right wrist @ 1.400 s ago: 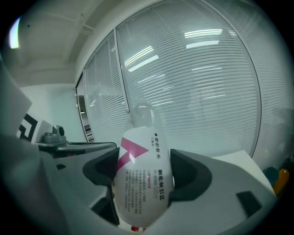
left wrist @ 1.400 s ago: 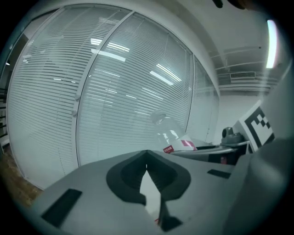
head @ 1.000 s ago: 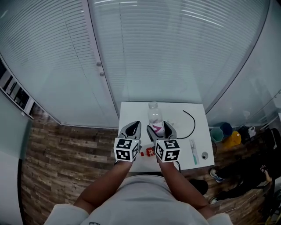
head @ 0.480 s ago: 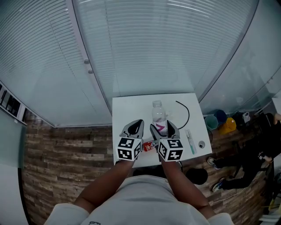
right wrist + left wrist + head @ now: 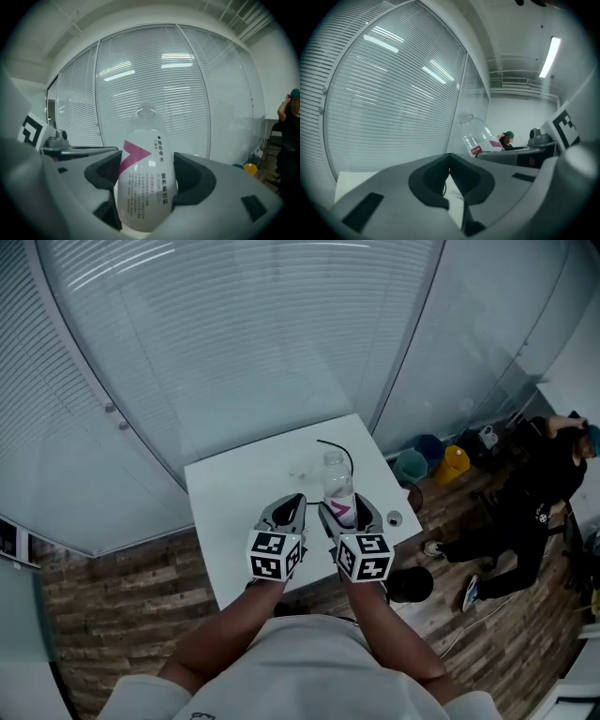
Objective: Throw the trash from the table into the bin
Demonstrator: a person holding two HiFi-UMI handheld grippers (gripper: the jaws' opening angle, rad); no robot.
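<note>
The clear plastic bottle with a white label and pink chevron point(image 5: 338, 489) sits in the right claw point(image 5: 147, 182). Both dark pads are pressed against the labelled body, one on each side. The bottle's long axis runs out along the jaws, with the cap end pointing away from the person and the base low between the pads. The head view places it over the near right part of the white square bench point(image 5: 234, 502), but I cannot tell whether its base touches the top.

The left claw point(image 5: 449, 164) hangs just beside it on the left. Its jaws are drawn together at the tips with nothing between them.

What matters for the drop is that the teal round bin point(image 5: 411, 466) stands on the floor off the bench's right edge, beyond the far right corner. That puts it to the right of the bottle and lower, on the same side as the claw that holds the bottle. The carry should therefore be a swing to the right and forward past the bench edge, with the left claw out of the path. Other containers stand close by the bin, so the aim needs care.
</note>
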